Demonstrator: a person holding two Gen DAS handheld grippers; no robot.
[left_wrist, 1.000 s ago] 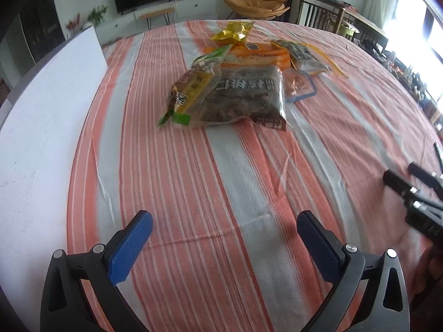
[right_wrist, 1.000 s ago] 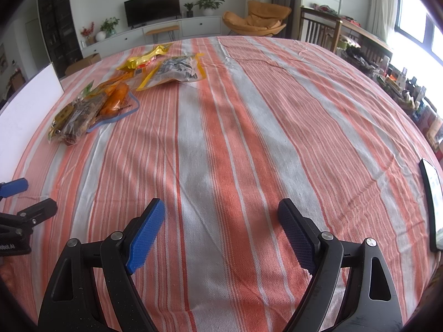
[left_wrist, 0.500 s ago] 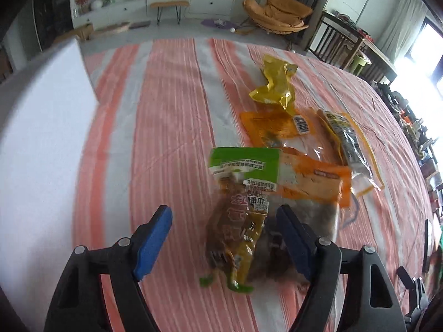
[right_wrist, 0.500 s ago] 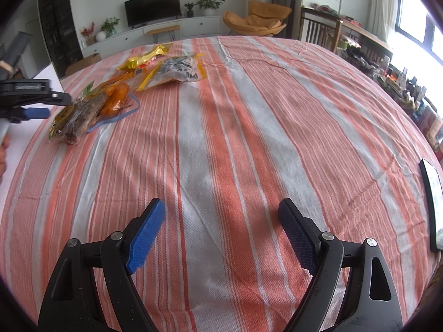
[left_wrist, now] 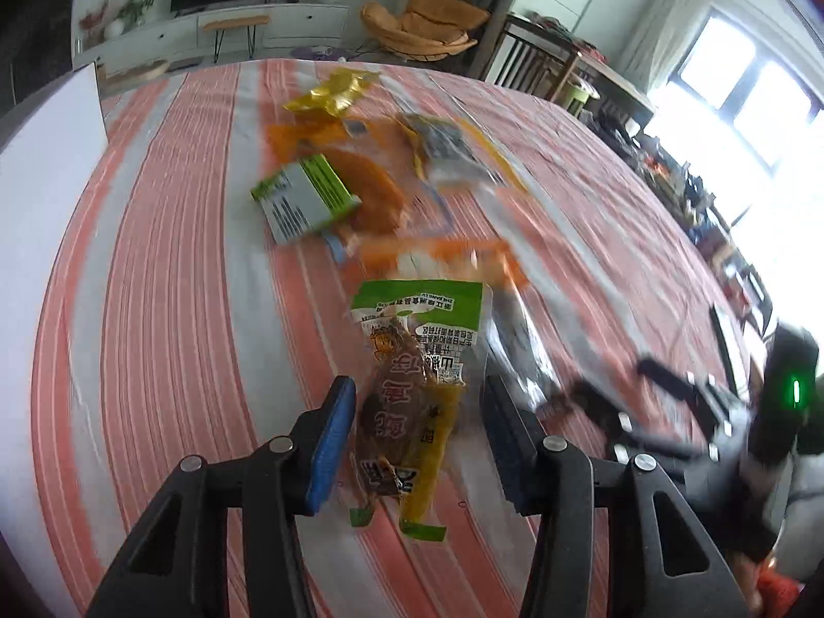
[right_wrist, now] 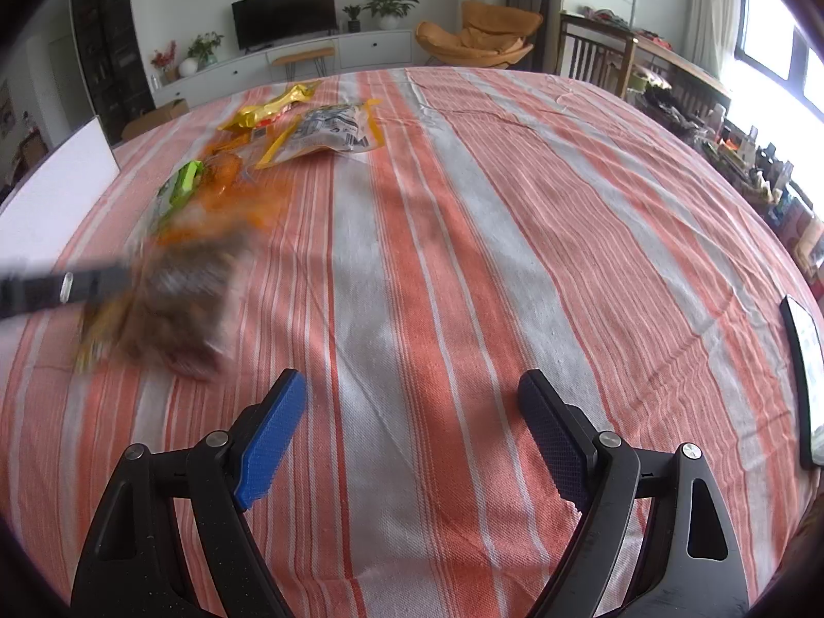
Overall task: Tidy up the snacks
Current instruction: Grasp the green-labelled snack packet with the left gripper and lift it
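Striped orange-and-white cloth covers the desk [right_wrist: 463, 268], with a living room behind. Between the closing jaws of the left gripper [left_wrist: 412, 443] sits a brown snack pack [left_wrist: 407, 401] with a green top; whether the pads already press it I cannot tell through the blur. Beyond that pack lie an orange pack [left_wrist: 371, 195], a green-edged one [left_wrist: 304, 201], a grey-and-yellow one [left_wrist: 448, 149] and, farthest, a gold wrapper [left_wrist: 335, 92]. Well to the pack's right, the right gripper [right_wrist: 407, 443] stands released over bare cloth. White board [left_wrist: 46, 154] stands left of the snacks.
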